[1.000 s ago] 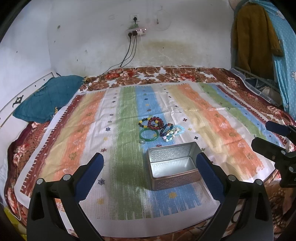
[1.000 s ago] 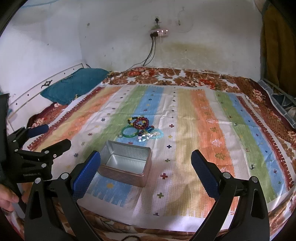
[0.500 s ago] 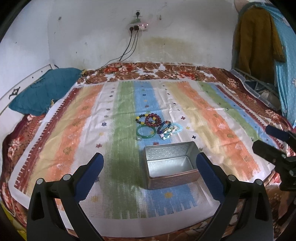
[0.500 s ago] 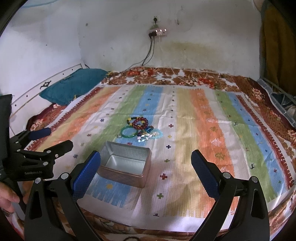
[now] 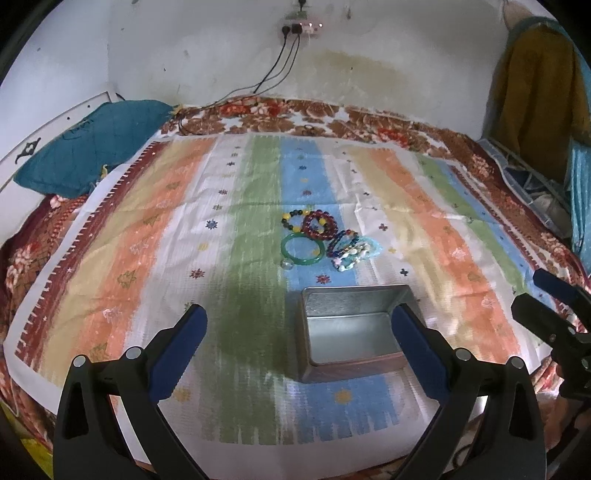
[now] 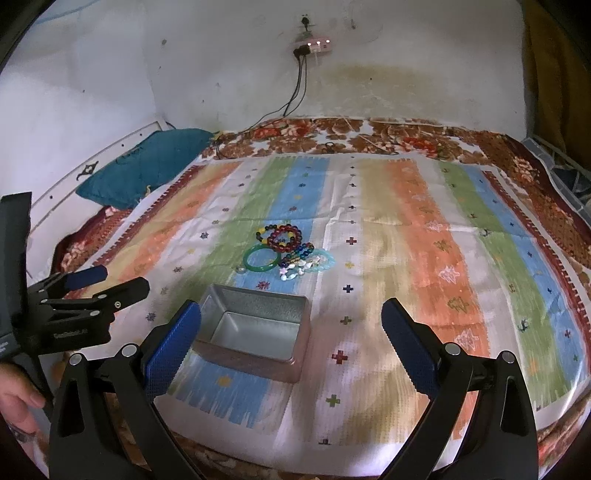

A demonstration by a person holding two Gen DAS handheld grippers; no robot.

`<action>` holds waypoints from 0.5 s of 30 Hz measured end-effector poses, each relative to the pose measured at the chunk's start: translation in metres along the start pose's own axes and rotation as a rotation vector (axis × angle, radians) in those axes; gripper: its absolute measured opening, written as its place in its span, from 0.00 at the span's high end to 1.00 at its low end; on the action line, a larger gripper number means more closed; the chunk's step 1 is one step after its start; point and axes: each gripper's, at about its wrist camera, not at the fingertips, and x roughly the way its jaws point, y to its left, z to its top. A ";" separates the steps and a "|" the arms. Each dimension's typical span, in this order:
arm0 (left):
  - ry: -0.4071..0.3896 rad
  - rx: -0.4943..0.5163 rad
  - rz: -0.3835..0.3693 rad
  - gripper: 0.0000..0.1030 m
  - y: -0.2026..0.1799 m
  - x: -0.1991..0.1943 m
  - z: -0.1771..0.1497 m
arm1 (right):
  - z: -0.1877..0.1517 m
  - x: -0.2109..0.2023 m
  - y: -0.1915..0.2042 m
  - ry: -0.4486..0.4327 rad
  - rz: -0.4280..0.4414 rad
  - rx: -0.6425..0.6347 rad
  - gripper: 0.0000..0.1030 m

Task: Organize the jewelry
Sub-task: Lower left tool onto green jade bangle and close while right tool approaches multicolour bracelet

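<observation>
An open silver metal box (image 5: 354, 330) (image 6: 255, 328) stands empty on a striped cloth. Behind it lies a cluster of bracelets: a green bangle (image 5: 303, 251) (image 6: 261, 260), a dark red bead bracelet (image 5: 320, 224) (image 6: 285, 236), a blue bead bracelet (image 5: 341, 242), a light shell bracelet (image 5: 356, 254) (image 6: 306, 266). My left gripper (image 5: 297, 339) is open and empty, just in front of the box. My right gripper (image 6: 291, 338) is open and empty, to the right of the box. Each gripper shows in the other's view, the right one (image 5: 554, 306) and the left one (image 6: 92, 291).
The striped cloth (image 5: 147, 258) (image 6: 443, 277) covers a bed with a floral blanket. A teal pillow (image 5: 92, 147) lies at the far left. A wall socket with cables (image 5: 299, 27) is on the back wall. Clothes (image 5: 535, 92) hang at right.
Both grippers have moved forward and lower toward the bed; the box and bracelets appear slightly closer. Nothing was picked up.
</observation>
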 end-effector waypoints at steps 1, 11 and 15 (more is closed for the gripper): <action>0.009 0.002 0.002 0.06 0.000 0.003 0.002 | 0.002 0.003 -0.001 0.002 0.001 0.003 0.04; 0.073 -0.021 0.009 0.06 0.007 0.031 0.021 | 0.019 0.036 -0.022 0.074 0.000 0.068 0.04; 0.080 -0.020 0.022 0.06 0.006 0.038 0.029 | 0.026 0.042 -0.024 0.073 -0.009 0.068 0.04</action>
